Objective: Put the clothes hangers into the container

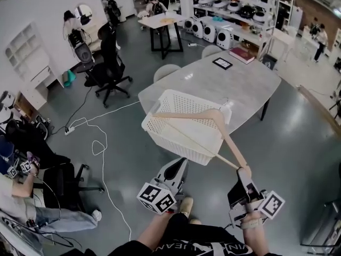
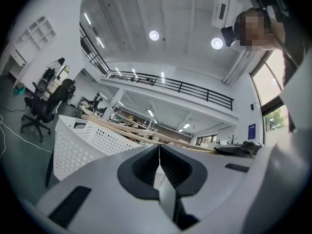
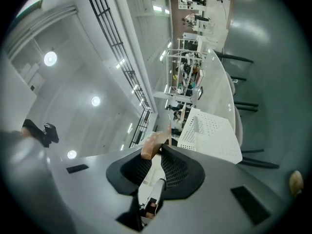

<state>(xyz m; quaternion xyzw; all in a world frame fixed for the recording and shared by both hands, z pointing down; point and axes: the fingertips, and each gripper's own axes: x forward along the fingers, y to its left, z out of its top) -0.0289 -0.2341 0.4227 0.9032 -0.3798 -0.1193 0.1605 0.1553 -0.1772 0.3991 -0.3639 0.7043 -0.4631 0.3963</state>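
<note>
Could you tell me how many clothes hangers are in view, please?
1. A wooden hanger lies across the white basket, with one end clamped in the right gripper. Others could be hidden inside the basket.

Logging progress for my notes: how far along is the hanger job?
Done: nothing seen fully inside the basket. In hand: the right gripper is shut on the end of a wooden hanger, which lies across the rim; the left gripper grips the basket. Left: lower the hanger in and release.
</note>
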